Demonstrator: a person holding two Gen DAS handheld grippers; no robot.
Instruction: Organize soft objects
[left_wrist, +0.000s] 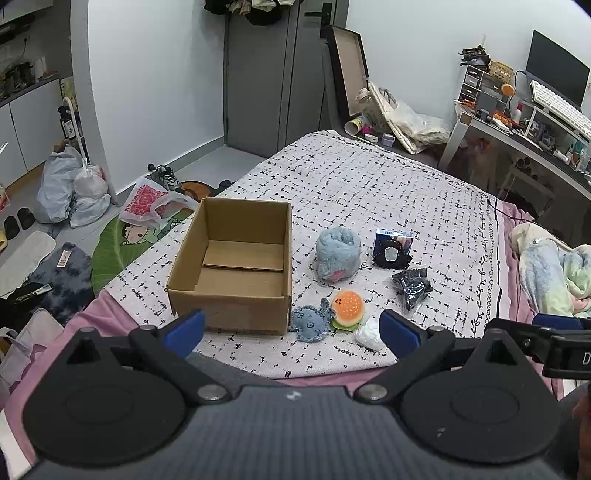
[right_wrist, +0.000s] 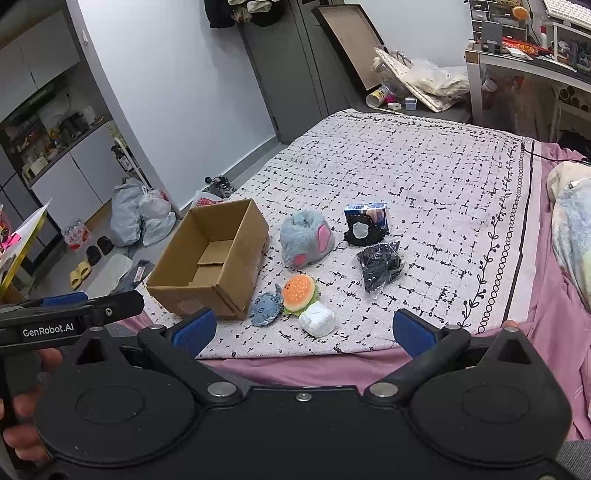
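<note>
Both pairs of tongs hang over the near edge of the bed, and both stand wide apart with nothing between them: the left tongs (left_wrist: 291, 332) and the right tongs (right_wrist: 303, 330), their blue pads spread. A hand (right_wrist: 22, 417) shows at the left edge of the right wrist view, gripping the handle of the left tool.

On the patterned blanket (left_wrist: 369, 184) sits an open cardboard box (left_wrist: 236, 266), upright and with only its bottom flaps showing inside. Just to its right lie the soft things. A fluffy blue plush with pink patches (left_wrist: 338, 258) is farthest back. Nearer, a small blue whale toy (left_wrist: 310, 323) rests just beside the box's near corner, touching a burger plush (left_wrist: 347, 306). A white wrapped bundle (right_wrist: 317, 319) lies against the burger's near side. Further right are a black item in clear wrapping (left_wrist: 412, 286) and a small blue carton with something black propped against it (left_wrist: 393, 247).
</note>
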